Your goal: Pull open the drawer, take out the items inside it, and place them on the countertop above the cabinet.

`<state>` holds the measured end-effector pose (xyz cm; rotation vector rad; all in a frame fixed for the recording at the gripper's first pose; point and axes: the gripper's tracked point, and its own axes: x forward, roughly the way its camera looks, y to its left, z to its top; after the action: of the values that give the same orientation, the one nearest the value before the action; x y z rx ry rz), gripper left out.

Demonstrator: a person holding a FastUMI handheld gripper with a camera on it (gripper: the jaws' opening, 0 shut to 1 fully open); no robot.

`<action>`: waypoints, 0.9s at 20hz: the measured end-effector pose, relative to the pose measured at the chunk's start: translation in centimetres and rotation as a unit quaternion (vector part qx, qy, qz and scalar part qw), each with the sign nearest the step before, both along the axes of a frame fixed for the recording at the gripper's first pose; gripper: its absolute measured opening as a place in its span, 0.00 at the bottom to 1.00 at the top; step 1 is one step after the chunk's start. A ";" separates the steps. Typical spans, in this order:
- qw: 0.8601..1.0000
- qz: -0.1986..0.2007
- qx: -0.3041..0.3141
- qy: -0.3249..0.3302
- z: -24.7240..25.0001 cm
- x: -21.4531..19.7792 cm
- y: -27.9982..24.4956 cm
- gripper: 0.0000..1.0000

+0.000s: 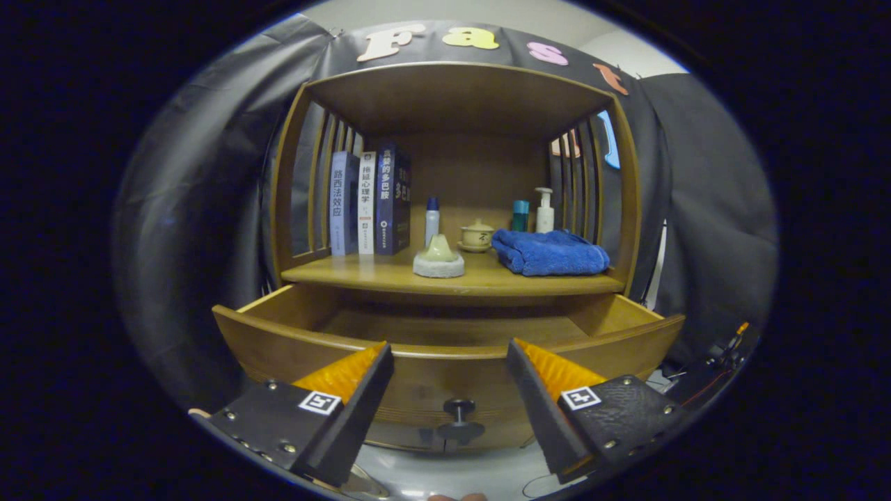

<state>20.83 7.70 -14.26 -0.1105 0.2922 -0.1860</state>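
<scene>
The hand-held gripper [449, 351] is level, fingers spread wide, holding nothing.

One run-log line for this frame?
drawer: pulled open, no items seen inside | hand-held gripper: open, above knob | countertop: towel, books, bottles

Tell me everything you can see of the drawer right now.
The drawer is brown wood with a curved front panel and a dark round knob at the middle of that front. It stands pulled open below the countertop. The visible strip of its floor looks bare, though its front rim hides the near part. The gripper is open, its fingers spread to either side of the knob and clear of it; nothing touches the drawer.
</scene>
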 end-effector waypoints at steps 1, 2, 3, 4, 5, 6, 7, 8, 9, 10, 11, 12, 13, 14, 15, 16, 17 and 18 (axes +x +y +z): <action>1.000 -0.001 0.002 0.000 -0.1 0.2 0.0 0.99; 1.000 -0.001 0.002 0.000 -0.1 1.0 -0.1 0.99; 1.000 -0.001 0.001 0.001 -0.2 1.7 -0.2 0.99; 1.000 -0.001 -0.002 0.002 -0.3 2.4 -0.2 0.99; 1.000 0.000 -0.002 0.003 -0.4 2.7 -0.3 0.99; 1.000 0.000 -0.001 0.003 -0.4 3.0 -0.3 0.99; 1.000 0.001 -0.002 0.003 -0.5 3.3 -0.3 0.99; 1.000 0.001 -0.005 0.004 -0.5 3.6 -0.4 0.99; 1.000 0.001 -0.006 0.004 -0.5 3.9 -0.4 0.99; 1.000 0.001 -0.005 0.005 -0.6 4.2 -0.5 0.99; 1.000 0.001 -0.005 0.007 -0.6 4.5 -0.5 0.99; 1.000 0.001 -0.005 0.008 -0.7 4.9 -0.6 0.99; 1.000 0.000 -0.004 0.009 -0.7 5.3 -0.6 0.99; 1.000 0.000 -0.004 0.009 -0.8 5.7 -0.7 0.99; 1.000 0.000 -0.005 0.010 -0.9 6.2 -0.7 0.99; 1.000 0.000 -0.006 0.011 -1.0 6.7 -0.8 0.99; 1.000 0.000 -0.005 0.012 -1.0 7.0 -0.8 0.99; 1.000 0.000 -0.006 0.012 -1.1 7.3 -0.9 0.99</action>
<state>28.16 6.80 -15.39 -0.1243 0.3160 -0.1869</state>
